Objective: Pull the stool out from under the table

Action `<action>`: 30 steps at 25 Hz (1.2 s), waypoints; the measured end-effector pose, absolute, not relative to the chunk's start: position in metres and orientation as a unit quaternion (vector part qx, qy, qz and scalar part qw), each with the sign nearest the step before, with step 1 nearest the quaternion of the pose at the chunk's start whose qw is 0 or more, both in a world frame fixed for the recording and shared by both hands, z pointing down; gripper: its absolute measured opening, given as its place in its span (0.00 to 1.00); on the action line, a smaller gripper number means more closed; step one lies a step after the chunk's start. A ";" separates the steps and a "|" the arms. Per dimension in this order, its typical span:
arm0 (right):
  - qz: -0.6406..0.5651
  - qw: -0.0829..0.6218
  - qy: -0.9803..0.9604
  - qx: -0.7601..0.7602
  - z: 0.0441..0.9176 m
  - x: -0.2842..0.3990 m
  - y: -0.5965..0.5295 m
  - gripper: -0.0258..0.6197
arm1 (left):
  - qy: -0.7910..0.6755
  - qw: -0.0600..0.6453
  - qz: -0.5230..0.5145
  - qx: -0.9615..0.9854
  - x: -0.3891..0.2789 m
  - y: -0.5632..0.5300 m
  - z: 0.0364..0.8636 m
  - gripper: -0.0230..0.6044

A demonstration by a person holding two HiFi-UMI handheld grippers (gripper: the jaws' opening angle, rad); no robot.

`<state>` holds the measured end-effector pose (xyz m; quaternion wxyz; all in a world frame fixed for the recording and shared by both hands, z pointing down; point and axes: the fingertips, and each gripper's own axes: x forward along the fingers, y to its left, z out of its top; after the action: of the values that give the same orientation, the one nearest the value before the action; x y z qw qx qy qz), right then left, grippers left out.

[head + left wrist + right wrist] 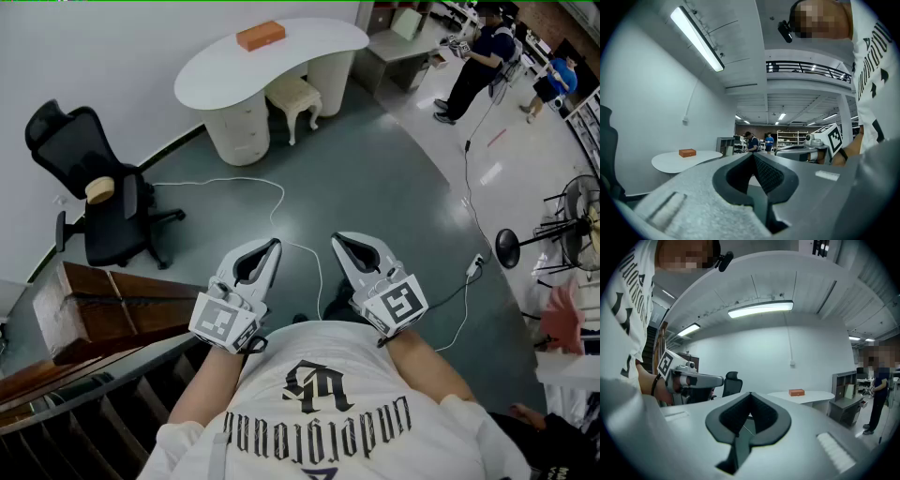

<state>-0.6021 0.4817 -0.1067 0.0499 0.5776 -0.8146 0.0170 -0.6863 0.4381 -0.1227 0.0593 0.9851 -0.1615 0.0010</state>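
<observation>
Across the grey floor [375, 187], the stool [292, 94] is tucked under the counter [309, 42], well apart from the left gripper [270, 247] and right gripper [341, 242]. Their fingers [265, 272] are pressed together, empty. An approach is judged needed first.

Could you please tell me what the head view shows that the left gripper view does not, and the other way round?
Only the head view shows the stool standing under the table and the white cable on the floor. Only the left gripper view shows the ceiling light and the balcony railing. Both show the table, the orange box on it, the left gripper and the right gripper.
</observation>
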 end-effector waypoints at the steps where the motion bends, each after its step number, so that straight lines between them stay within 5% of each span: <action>1: 0.017 0.051 -0.814 0.578 -0.106 -0.603 0.482 0.04 | -0.162 0.061 0.000 0.985 -0.687 0.437 -0.122 0.05; 18: 0.043 0.044 -0.838 0.543 -0.087 -0.564 0.458 0.04 | -0.168 0.070 0.013 0.983 -0.638 0.408 -0.108 0.05; 30: 0.050 0.025 -0.842 0.537 -0.084 -0.390 0.418 0.04 | -0.179 0.074 0.030 0.981 -0.461 0.363 -0.100 0.05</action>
<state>-0.3899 0.4181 -0.0842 0.0252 0.5368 -0.8418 0.0505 -0.4608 0.3633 -0.1001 0.0739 0.9807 -0.1786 0.0305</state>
